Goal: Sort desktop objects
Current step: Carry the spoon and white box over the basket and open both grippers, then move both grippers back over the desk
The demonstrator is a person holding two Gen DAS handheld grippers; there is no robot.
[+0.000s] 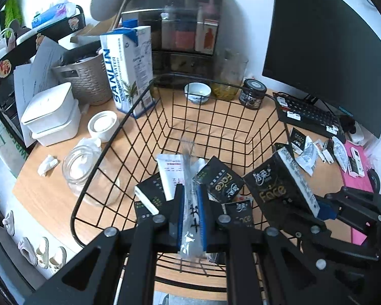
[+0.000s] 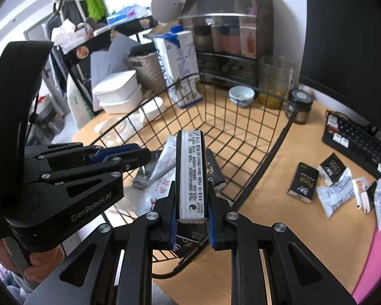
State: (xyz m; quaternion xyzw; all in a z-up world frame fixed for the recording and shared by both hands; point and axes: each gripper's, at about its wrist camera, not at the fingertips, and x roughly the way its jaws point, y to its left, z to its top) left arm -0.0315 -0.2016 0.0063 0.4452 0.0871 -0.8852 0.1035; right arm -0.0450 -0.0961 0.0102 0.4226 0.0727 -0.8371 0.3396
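while both grippers are hanging over the black wire basket (image 1: 129,137), each is carrying something. the left gripper (image 1: 190,203) is standing almost fully closed, its blue pads pinching a thin clear plastic sachet (image 1: 189,198) that is sticking up and forward between them, above the near end of the basket. the right gripper (image 2: 191,178) is standing narrowly parted, its jaws clamping the flat sides of a black tissue pack (image 2: 191,175), whose white printed edge is facing the camera; this pack is also hanging over the basket's near edge.

inside the basket, on its floor at the near end, several more black "face" tissue packs (image 1: 222,183) are lying, together with a white printed packet (image 1: 170,175). the far half of the basket is showing only the wooden desk (image 1: 56,193) through the wires.

outside the basket on its right, loose tissue packs and small sachets (image 2: 330,185) are lying scattered on the desk, near a black keyboard (image 2: 363,142) and a dark monitor (image 1: 325,45). just beyond the basket's far rim, a small blue-and-white bowl (image 1: 197,92), a dark-lidded jar (image 1: 252,94) and a tall water carton (image 1: 129,66) are standing. to the basket's left, a glass jar (image 1: 81,170), a white round lid (image 1: 102,125) and stacked white boxes (image 1: 50,114) are sitting.
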